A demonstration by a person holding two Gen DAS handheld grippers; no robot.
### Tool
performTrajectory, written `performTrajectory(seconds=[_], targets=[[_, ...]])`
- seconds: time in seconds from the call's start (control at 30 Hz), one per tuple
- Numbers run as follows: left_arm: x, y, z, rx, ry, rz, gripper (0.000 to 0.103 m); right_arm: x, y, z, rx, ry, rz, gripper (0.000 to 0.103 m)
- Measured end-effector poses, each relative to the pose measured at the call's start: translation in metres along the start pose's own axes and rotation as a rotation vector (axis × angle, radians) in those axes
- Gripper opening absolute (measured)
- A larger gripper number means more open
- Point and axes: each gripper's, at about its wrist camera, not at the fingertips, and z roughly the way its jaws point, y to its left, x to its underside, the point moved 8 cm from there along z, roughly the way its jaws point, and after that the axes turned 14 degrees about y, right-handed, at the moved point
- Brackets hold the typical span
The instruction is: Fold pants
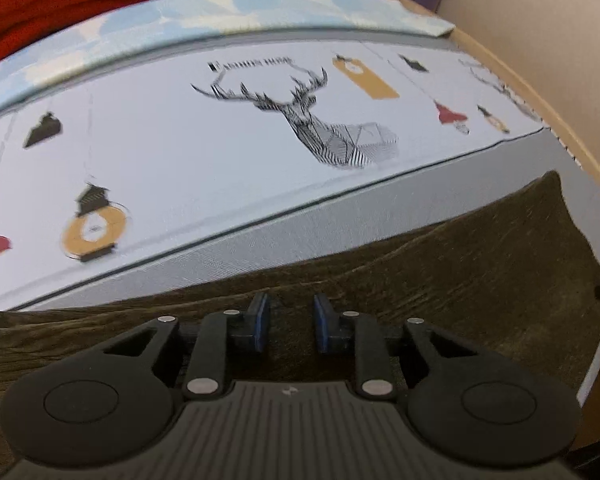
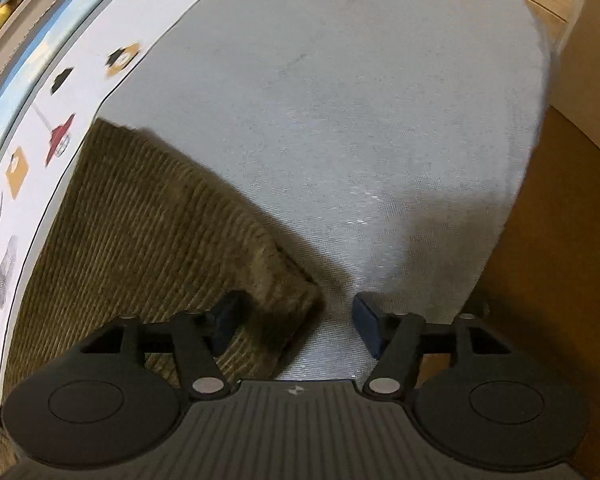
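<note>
Olive corduroy pants (image 2: 132, 232) lay flat on the printed bed sheet (image 1: 172, 152). Left gripper (image 1: 288, 320) hovered above them, jaws narrowly apart, empty. Right gripper (image 2: 296, 320) jaws wide, straddling a corner. Risk: pinching only one layer, skewing the fold.

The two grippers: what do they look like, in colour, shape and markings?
The left gripper and the right gripper look alike: black plastic linkage arms with silver pivot pins, two round black discs at the sides, a ribbed dark grey body with a small pale logo, and blue pads on the fingers. No cables or sleeves show.
</note>
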Motion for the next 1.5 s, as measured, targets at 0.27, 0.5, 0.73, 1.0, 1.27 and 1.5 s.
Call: performTrajectory(seconds=[0.27, 0.5, 0.73, 1.0, 1.27, 1.5], targets=[[0.027, 0.029, -0.106, 0.022, -0.138, -0.05, 0.032, -0.002, 0.018, -0.019, -0.03, -0.084, -0.015, 0.022], [0.108, 0.108, -0.193, -0.019, -0.244, -0.249, 0.039, 0.034, 0.08, -0.082, 0.097, -0.348, -0.224, 0.021], [0.151, 0.182, -0.216, -0.073, -0.228, -0.438, 0.039, 0.196, 0.276, -0.127, 0.175, -0.698, -0.817, 0.02], [0.202, 0.256, -0.232, -0.048, -0.196, -0.611, 0.039, 0.439, 0.409, -0.01, 0.015, -0.47, -1.439, 0.036], [0.236, 0.29, -0.235, -0.049, -0.15, -0.638, 0.044, 0.474, 0.359, 0.051, 0.038, -0.207, -1.483, 0.041], [0.244, 0.301, -0.23, -0.08, -0.116, -0.65, 0.045, 0.43, 0.365, 0.051, 0.013, -0.249, -1.367, 0.051]])
